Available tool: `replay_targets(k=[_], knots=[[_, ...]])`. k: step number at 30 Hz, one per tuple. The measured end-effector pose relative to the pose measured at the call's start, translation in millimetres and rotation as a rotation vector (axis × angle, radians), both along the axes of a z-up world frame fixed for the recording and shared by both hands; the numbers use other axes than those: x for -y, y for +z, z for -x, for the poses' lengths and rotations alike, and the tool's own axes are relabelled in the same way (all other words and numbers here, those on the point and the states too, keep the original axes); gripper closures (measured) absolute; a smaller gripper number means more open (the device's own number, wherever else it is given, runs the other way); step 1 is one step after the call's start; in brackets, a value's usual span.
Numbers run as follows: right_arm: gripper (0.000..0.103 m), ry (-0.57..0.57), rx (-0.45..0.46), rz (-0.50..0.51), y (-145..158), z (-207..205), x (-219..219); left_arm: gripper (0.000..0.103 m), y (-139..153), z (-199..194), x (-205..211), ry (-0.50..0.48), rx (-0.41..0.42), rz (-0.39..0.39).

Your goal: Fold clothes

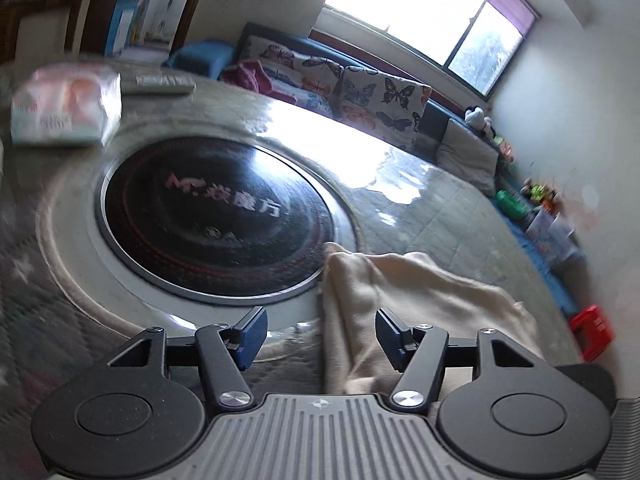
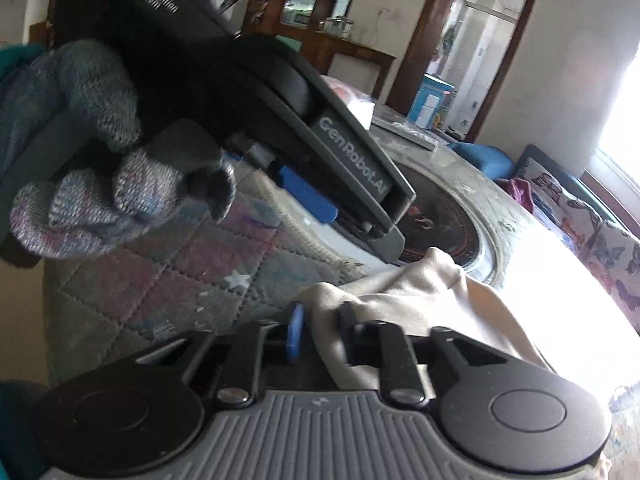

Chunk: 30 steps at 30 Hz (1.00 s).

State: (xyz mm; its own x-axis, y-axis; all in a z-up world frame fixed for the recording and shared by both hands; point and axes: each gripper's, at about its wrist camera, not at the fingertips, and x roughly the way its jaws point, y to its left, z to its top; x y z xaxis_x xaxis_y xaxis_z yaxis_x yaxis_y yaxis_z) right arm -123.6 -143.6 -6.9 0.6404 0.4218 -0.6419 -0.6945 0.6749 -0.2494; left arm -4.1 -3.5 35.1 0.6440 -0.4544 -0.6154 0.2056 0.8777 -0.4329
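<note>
Both wrist views close, angled down, sharing cream cloth (image 1: 420,292)

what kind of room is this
Most likely a home living room: a sofa with butterfly-print cushions under a window, and a quilted table cover around a built-in round hotplate.

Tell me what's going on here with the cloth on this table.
A person wearing knit gloves is folding a cream cloth on a quilted table with a round black cooktop set into it. The right hand-held gripper is shut on a bunched edge of the cloth. The left hand-held gripper is open, its fingers on either side of the cloth's edge without pinching it. The gloved left hand holds that gripper just above the table. The fold is not finished.
</note>
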Motion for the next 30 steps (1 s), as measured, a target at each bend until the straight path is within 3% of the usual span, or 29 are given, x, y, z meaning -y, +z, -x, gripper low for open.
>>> replay_targets(k=[9, 14, 19, 21, 23, 26, 30], knots=[[0.099, -0.071, -0.071, -0.214, 36.6, -11.5, 34.8, 0.036, -10.7, -17.1, -2.9, 0.070, -0.147, 0.229], [0.099, -0.103, -0.068, -0.272, 48.9, -12.8, 52.0, 0.034, -16.9, -24.2, 1.5, 0.090, -0.201, 0.332], [0.102, -0.107, -0.057, -0.303, 53.7, -8.0, 60.3, 0.037, -24.3, -30.0, 10.4, 0.113, -0.245, 0.360], [0.102, -0.101, -0.052, -0.295, 53.3, -6.5, 60.6, 0.054, -26.9, -31.2, 10.6, 0.125, -0.253, 0.369], [0.102, -0.103, -0.053, -0.292, 51.5, -5.9, 61.8, 0.061, -29.7, -31.6, 8.6, 0.141, -0.266, 0.375], [0.100, -0.105, -0.056, -0.275, 49.3, -4.4, 64.6, 0.061, -32.0, -31.6, 1.8, 0.156, -0.283, 0.400], [0.091, -0.094, -0.044, -0.232, 42.8, 0.2, 59.2, 0.061, -28.7, -31.1, -1.9, 0.160, -0.277, 0.372]])
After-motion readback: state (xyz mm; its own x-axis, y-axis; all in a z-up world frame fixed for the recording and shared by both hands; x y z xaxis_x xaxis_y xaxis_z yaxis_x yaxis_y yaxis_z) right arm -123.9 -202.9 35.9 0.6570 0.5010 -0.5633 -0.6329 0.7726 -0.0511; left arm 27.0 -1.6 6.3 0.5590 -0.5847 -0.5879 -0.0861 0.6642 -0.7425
